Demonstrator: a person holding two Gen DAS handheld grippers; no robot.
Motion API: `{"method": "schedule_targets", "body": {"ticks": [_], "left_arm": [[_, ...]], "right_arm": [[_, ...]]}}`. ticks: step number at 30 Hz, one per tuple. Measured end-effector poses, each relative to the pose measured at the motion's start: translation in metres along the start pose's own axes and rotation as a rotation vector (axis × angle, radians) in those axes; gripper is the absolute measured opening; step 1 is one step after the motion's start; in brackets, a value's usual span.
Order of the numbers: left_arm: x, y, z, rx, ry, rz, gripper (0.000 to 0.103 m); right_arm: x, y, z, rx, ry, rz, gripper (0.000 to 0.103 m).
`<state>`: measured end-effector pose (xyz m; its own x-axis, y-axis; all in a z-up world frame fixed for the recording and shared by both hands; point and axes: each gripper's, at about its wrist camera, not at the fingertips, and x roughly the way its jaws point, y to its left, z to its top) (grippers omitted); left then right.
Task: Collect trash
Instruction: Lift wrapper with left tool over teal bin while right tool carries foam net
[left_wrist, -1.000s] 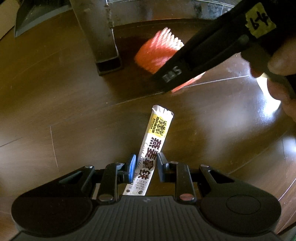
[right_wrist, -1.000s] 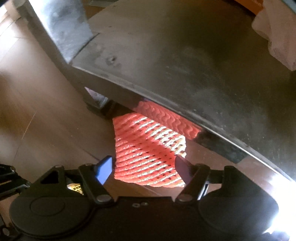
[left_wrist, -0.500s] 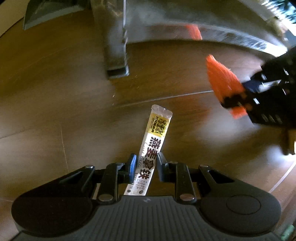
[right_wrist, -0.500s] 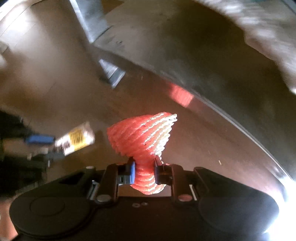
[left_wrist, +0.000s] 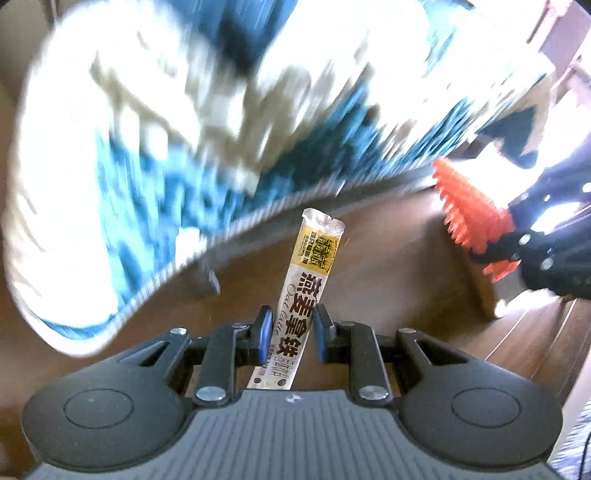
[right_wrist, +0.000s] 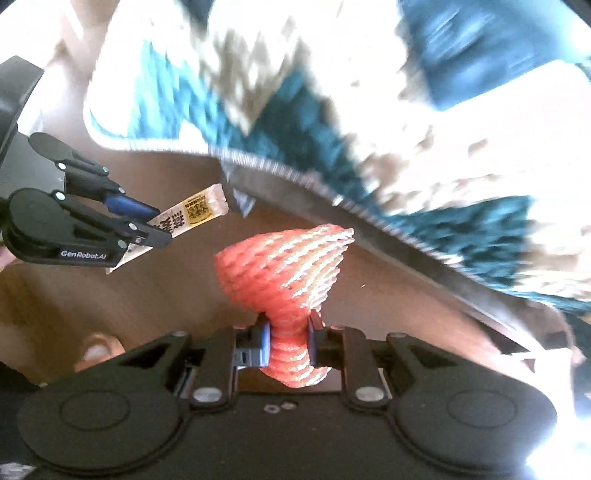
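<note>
My left gripper (left_wrist: 289, 325) is shut on a long oat latte sachet (left_wrist: 308, 288), white with a yellow label, held off the floor and pointing forward. My right gripper (right_wrist: 288, 334) is shut on an orange foam fruit net (right_wrist: 288, 266), pinched at its narrow end so it fans out ahead. The left gripper (right_wrist: 147, 225) with the sachet (right_wrist: 192, 214) shows at the left of the right wrist view. The right gripper (left_wrist: 517, 243) with the net (left_wrist: 469, 206) shows at the right of the left wrist view.
A blurred blue, white and beige patterned cover (left_wrist: 155, 122) on a raised surface with a dark edge (right_wrist: 406, 251) fills the upper part of both views. Brown wooden floor (left_wrist: 406, 280) lies below. A person's toe (right_wrist: 98, 345) shows at lower left.
Both grippers have lifted from the floor with their items. The right gripper closed on the foam net a second ago. The view now swings up over the patterned cover.
</note>
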<state>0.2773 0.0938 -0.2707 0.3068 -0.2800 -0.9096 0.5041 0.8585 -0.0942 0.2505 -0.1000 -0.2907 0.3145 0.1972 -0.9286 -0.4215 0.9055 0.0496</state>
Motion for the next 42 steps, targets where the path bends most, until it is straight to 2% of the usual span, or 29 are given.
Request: {"method": "schedule_targets", "body": {"ticks": [7, 12, 18, 23, 30, 35, 38, 42], "left_arm": [[-0.102, -0.052, 0.037, -0.015, -0.144, -0.002, 0.022], [-0.150, -0.089, 0.048, -0.050, -0.225, 0.055, 0.022], [-0.212, -0.121, 0.060, -0.094, -0.325, 0.088, 0.023], [-0.256, -0.140, 0.075, -0.152, -0.429, 0.117, 0.023], [-0.320, -0.150, 0.125, -0.175, -0.576, 0.151, 0.023], [-0.365, -0.147, 0.182, -0.203, -0.675, 0.181, 0.023], [-0.380, -0.142, 0.216, -0.226, -0.709, 0.188, 0.023], [-0.382, -0.129, 0.256, -0.266, -0.723, 0.175, 0.023]], "right_arm": [[-0.116, -0.006, 0.002, 0.031, -0.151, -0.003, 0.017], [-0.198, -0.004, -0.005, 0.032, -0.256, 0.016, 0.018], [-0.265, -0.003, -0.015, 0.010, -0.405, -0.007, 0.018], [-0.315, -0.011, -0.010, 0.008, -0.534, -0.039, 0.017], [-0.372, -0.024, 0.019, -0.044, -0.647, -0.110, 0.017], [-0.403, -0.039, 0.058, -0.048, -0.713, -0.140, 0.017], [-0.417, -0.046, 0.083, -0.049, -0.737, -0.151, 0.018], [-0.420, -0.059, 0.116, -0.034, -0.750, -0.161, 0.018]]}}
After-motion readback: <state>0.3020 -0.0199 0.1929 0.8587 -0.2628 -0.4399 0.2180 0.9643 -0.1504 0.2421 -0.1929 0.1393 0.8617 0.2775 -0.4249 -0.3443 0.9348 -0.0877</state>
